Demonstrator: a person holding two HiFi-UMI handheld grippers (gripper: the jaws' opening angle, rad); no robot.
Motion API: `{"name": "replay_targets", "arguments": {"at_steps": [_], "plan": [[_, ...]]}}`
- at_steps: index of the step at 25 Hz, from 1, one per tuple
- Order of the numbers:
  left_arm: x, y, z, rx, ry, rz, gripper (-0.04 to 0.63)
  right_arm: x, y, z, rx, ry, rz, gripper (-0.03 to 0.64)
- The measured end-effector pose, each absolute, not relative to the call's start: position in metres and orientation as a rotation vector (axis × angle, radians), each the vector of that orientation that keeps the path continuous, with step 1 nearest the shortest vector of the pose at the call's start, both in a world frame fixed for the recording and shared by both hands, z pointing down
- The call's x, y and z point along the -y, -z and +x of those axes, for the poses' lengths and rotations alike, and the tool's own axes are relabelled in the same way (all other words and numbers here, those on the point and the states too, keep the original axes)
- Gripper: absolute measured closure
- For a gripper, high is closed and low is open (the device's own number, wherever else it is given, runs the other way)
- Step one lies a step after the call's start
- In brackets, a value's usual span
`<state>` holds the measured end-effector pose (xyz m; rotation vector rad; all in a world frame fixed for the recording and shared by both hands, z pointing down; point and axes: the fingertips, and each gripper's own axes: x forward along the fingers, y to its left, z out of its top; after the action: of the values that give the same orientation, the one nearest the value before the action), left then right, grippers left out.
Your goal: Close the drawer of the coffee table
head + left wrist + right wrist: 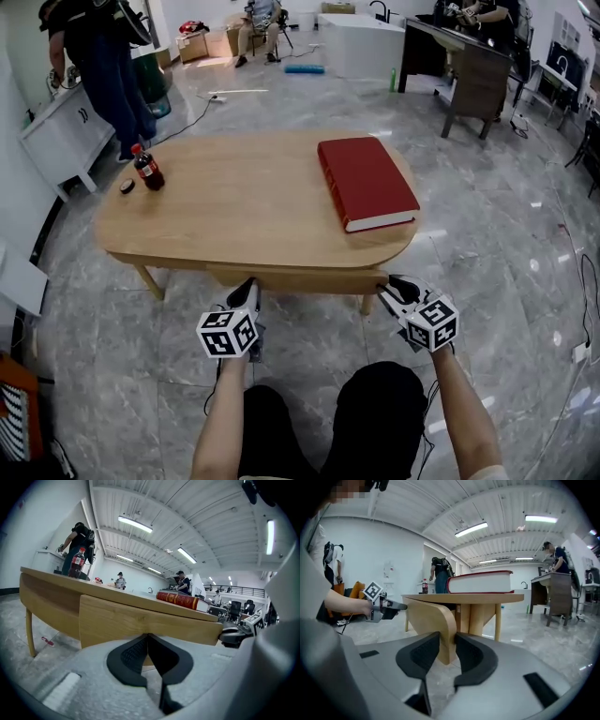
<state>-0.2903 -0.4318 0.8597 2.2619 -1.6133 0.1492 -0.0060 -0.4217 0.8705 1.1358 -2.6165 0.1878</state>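
Note:
The oval wooden coffee table (234, 216) has its drawer front (300, 278) along the near edge, standing a little proud of the rim. My left gripper (251, 289) is shut, its tips (148, 637) against the drawer front (140, 620) near the middle. My right gripper (389, 284) is at the panel's right end. In the right gripper view the curved end of the drawer front (433, 616) sits between the pads of my right gripper (447, 641), which close on it from both sides. A red book (366, 183) lies on the tabletop.
A cola bottle (147, 167) and its cap (127, 186) stand at the table's far left. A person (103, 66) stands by a white cabinet (61, 131) beyond it. A dark desk (469, 66) is at the back right. My knees are just below the grippers.

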Motion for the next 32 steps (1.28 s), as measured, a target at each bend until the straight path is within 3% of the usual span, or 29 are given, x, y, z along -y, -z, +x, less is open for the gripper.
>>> {"name": "replay_targets", "arguments": {"at_steps": [32], "plan": [[0.472,-0.858,-0.291,1.597,-0.168,2.28,0.586,0.463,-0.872,-0.004,2.514,-0.311,1.32,0.495]]}}
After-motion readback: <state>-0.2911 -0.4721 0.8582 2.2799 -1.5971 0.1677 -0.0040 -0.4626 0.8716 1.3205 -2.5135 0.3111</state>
